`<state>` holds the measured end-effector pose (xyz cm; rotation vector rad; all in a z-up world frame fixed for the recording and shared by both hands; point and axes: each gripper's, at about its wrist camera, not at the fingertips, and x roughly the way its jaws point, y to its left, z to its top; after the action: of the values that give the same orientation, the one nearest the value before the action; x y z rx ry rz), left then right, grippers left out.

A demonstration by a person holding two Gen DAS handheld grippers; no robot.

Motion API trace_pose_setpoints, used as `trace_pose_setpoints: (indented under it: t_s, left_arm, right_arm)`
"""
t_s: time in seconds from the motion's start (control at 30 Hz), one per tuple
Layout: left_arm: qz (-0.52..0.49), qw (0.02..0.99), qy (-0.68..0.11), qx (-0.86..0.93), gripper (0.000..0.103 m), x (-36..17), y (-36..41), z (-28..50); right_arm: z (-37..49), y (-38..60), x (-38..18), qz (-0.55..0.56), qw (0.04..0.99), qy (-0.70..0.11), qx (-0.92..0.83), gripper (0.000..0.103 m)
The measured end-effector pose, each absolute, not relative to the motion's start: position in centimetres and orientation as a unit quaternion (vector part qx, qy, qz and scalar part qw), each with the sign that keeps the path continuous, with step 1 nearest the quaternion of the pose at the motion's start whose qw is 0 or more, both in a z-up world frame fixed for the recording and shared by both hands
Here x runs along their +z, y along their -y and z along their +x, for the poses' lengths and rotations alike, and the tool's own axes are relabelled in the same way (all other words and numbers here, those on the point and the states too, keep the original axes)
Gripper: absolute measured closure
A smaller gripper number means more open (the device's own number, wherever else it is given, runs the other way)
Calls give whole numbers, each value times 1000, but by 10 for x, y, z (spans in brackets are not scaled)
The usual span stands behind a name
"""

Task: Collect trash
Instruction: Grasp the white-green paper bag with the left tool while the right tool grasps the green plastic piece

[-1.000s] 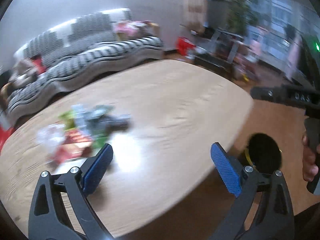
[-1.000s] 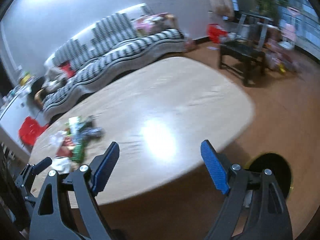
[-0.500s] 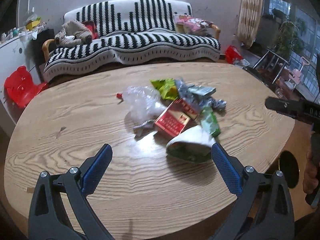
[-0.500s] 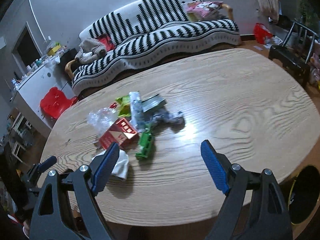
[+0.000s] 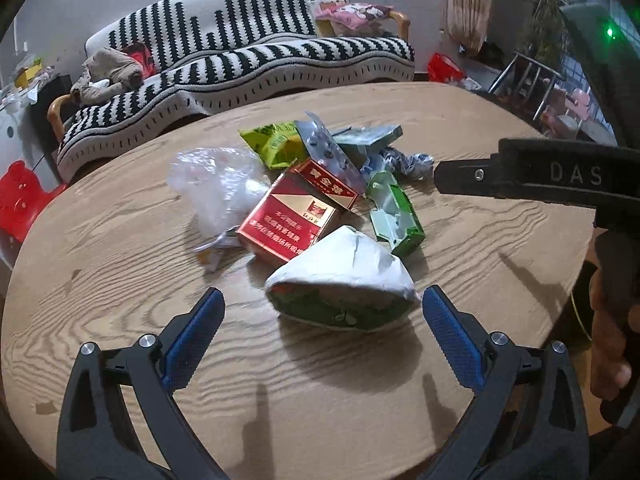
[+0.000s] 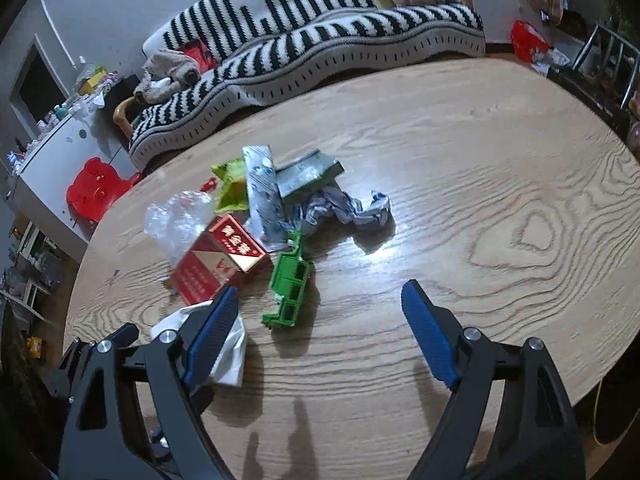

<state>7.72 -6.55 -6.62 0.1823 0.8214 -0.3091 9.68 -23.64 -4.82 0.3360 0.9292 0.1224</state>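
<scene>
A pile of trash lies on a wooden oval table. It holds a white and green crumpled packet, a red cigarette box, a flattened green carton, a clear plastic bag, a yellow-green wrapper, a silver blister strip and crumpled paper. My left gripper is open, its blue pads either side of the white packet, just short of it. My right gripper is open and empty near the green carton; the white packet lies behind its left finger.
A black and white striped sofa stands behind the table. A red child's chair and a white cabinet stand to the left. A dark bin with a yellow rim sits below the table's right edge.
Both grippers swung left from the table's right end to face the trash pile, then moved closer to it. The left gripper now frames the white packet. Both stayed open.
</scene>
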Motion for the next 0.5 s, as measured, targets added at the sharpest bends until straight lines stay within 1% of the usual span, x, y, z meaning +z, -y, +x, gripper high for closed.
trace_pose_setpoints:
  t_s: [0.2, 0.37, 0.47, 0.5]
  left_arm:
    - [74, 897, -410, -149, 7, -82, 69, 93]
    - [59, 898, -410, -148, 7, -84, 67, 97]
    - [46, 899, -408, -154, 8, -82, 65, 97]
    - [43, 900, -406, -155, 12, -81, 65, 97]
  right_arm:
    - [116, 232, -69, 169, 866, -467, 64, 23]
    - [127, 226, -84, 185, 851, -485, 82, 33]
    - [131, 220, -86, 180, 850, -487, 86, 41]
    - [132, 219, -87, 184, 848, -489, 92, 49]
